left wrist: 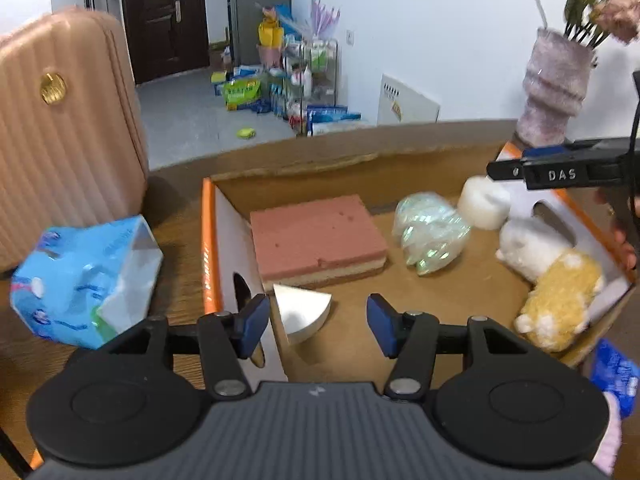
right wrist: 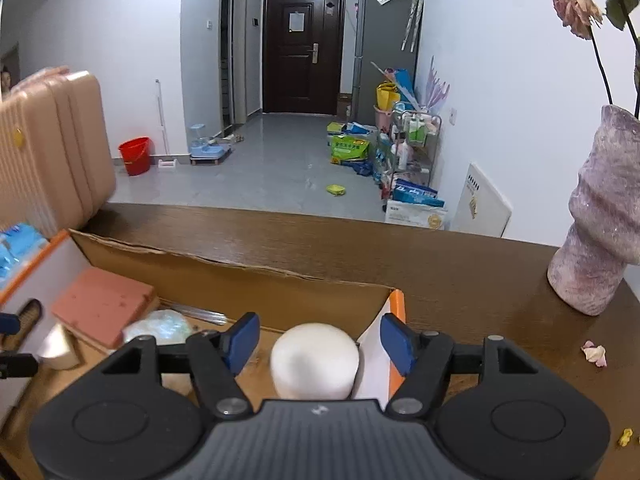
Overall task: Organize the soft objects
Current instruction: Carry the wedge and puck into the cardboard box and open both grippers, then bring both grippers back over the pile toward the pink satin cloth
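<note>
— Where are the soft things?

— In the cardboard box (left wrist: 304,184) on the bench (right wrist: 440,264): pink sponge block (left wrist: 316,232), crinkly bag (left wrist: 430,232), white foam cylinder (right wrist: 314,360), plush toy (left wrist: 556,280).

— Your tools?

— My left tool (left wrist: 318,320) stands half open over the box, holding nothing. My right tool (right wrist: 318,340) is open above the cylinder, apparently not touching it. The tissue pack (left wrist: 84,280) lies outside.

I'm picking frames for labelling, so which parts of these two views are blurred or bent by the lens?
Left wrist view: the flowers and vase at top right are smeared, the clear plastic bag is slightly soft, and the cardboard box rim bows. Right wrist view: mostly sharp; the table edge curves, the suitcase leans, and corners go dark.
</note>
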Motion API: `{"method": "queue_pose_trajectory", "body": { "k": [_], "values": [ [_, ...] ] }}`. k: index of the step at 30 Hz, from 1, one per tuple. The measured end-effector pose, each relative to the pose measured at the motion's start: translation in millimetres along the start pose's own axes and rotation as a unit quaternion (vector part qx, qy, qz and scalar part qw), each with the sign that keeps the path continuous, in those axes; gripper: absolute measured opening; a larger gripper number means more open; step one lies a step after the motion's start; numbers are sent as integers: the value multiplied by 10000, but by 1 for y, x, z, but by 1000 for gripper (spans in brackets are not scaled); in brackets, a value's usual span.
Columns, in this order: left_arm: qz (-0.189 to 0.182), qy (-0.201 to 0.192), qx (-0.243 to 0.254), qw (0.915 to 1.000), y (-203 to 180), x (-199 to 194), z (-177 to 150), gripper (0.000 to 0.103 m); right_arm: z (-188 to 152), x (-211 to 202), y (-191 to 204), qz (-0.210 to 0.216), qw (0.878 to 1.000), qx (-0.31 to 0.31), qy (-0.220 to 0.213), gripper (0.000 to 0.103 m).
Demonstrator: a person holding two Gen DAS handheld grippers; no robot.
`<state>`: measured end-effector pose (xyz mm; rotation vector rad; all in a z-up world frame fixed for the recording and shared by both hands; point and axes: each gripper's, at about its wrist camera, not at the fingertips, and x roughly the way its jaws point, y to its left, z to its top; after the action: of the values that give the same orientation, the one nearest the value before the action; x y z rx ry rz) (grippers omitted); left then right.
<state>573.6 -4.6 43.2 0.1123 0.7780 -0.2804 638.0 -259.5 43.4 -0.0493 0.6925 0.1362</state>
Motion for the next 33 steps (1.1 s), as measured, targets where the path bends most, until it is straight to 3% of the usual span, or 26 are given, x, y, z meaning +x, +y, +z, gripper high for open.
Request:
{"method": "queue_pose_trajectory", "body": {
  "k": [4,8,16,20,25,29,33],
  "values": [
    [102,-299,-58,9995,4,-43,6,59,10,-42,0,2,9997,85,-210,67],
    [164,-515,-142,9984,6,-87,4,62,10,-97,4,-5,9993,34,-367,75],
    [330,-924,-84,9951,-16,-159,-37,68,-31,-196,15,116,9970,-82,-761,78],
    [406,-1272,-102,9910,-33,-190,-85,76,-76,-249,27,289,9916,-41,-1260,82],
    [351,-1414,-115,9893,-57,-223,-163,77,-148,-303,52,494,9825,-201,-1785,87],
    [186,-1550,-309,9873,-78,-250,-219,82,-205,-328,67,713,9795,-196,-1875,88],
    [190,-1342,-514,9894,-90,-262,-263,82,-259,-342,76,903,9821,46,-1652,88]
  ]
}}
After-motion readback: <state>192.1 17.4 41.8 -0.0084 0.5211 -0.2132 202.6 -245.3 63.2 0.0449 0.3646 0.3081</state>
